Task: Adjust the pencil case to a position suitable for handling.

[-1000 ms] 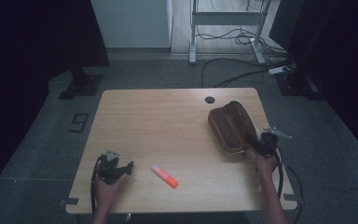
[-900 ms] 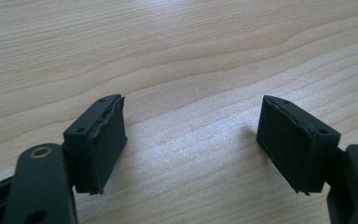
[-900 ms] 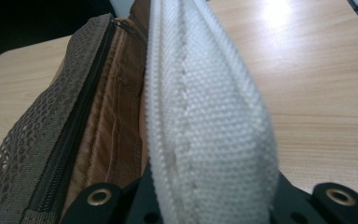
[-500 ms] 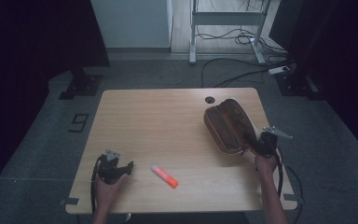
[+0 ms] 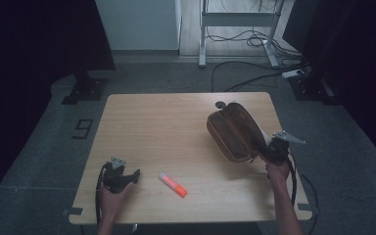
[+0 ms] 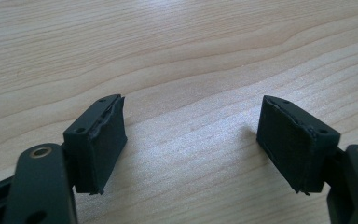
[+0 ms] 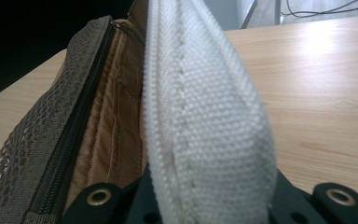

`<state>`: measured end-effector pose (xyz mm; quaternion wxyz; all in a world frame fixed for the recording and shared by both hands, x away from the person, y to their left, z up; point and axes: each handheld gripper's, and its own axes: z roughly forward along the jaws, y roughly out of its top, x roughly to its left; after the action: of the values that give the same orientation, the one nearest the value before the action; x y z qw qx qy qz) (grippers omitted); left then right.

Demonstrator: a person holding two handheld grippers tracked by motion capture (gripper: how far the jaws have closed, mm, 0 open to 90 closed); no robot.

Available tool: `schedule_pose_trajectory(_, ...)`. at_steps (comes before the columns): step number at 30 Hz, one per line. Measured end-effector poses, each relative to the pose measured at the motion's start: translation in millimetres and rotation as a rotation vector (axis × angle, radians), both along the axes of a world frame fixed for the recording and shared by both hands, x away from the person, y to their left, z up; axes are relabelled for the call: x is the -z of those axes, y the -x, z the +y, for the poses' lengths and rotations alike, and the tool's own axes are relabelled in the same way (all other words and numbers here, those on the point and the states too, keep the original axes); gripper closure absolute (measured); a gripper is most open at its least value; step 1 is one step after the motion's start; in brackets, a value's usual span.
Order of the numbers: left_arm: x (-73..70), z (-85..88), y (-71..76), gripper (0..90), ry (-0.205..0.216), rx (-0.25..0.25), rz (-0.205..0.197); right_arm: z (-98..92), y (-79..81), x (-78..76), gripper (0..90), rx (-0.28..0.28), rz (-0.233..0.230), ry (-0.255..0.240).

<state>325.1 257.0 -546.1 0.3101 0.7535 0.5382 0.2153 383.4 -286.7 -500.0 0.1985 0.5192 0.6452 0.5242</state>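
Observation:
A brown zip pouch (image 5: 235,131) lies at the right side of the wooden table (image 5: 176,132), its near end lifted. My right gripper (image 5: 270,151) is shut on the pouch's white fabric edge (image 7: 200,116); in the right gripper view the brown lining and mesh pocket (image 7: 51,130) open to the left of that edge. An orange and white tube (image 5: 173,184) lies near the table's front edge. Left of the tube, my left gripper (image 5: 127,177) rests low over the table, open, with bare wood between its pads (image 6: 100,140).
A dark round hole (image 5: 221,104) sits at the table's far edge behind the pouch. Cables and a metal stand (image 5: 235,29) are on the floor beyond. The table's middle and far left are bare wood.
The right gripper has drawn the pouch's near end slightly left and up, so the pouch has turned a little. The left gripper and the tube have stayed put.

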Motion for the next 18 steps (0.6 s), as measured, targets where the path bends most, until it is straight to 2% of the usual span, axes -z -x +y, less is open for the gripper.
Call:
schedule_pose_trajectory(6,0.0,0.0,0.0,23.5,0.0,0.0,0.0,7.4,1.4,-3.0,83.4,-0.039,-0.012,0.003)
schedule_pose_trajectory(8,0.0,0.0,0.0,23.5,0.0,0.0,0.0,8.8,1.7,-3.6,83.3,-0.049,-0.013,-0.003)
schedule_pose_trajectory(9,0.0,0.0,0.0,23.5,0.0,0.0,0.0,9.5,1.5,-3.3,83.3,-0.065,-0.01,-0.023)
schedule_pose_trajectory(12,0.0,0.0,0.0,23.5,0.0,0.0,0.0,10.3,1.6,-3.2,83.3,-0.073,-0.01,-0.033)
schedule_pose_trajectory(18,0.0,0.0,0.0,23.5,0.0,0.0,0.0,14.1,3.0,-4.7,83.3,-0.087,-0.016,-0.023)
